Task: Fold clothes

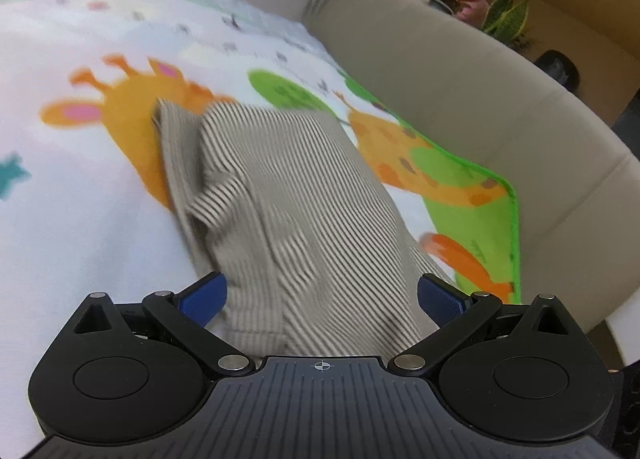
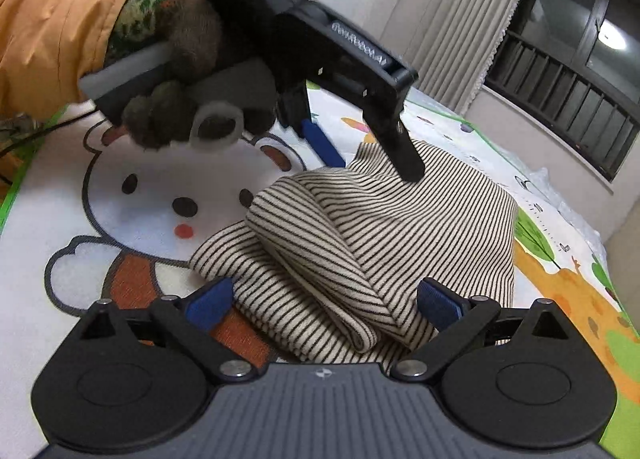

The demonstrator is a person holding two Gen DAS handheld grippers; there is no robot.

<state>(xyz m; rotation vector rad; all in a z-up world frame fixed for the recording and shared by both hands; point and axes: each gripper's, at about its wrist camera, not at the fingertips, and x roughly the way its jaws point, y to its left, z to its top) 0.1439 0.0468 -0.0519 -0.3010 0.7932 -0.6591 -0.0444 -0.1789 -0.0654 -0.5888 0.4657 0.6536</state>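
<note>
Striped garment [image 2: 380, 239] lies bunched on the cartoon play mat [image 2: 132, 195], half folded. Left gripper [image 1: 322, 295] and right gripper [image 2: 324, 303] both spread wide, straddling cloth, nothing pinched. Soft, light, floppy knit; probably best grabbed at the rolled edge, though left view is blurred.

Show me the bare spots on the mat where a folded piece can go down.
Free: the white stretch of mat left of the striped garment, below the orange giraffe print. The bear-face print beside the garment is bare too. Crowded: the garment's middle, where the left gripper and right gripper, both open, hover.
</note>
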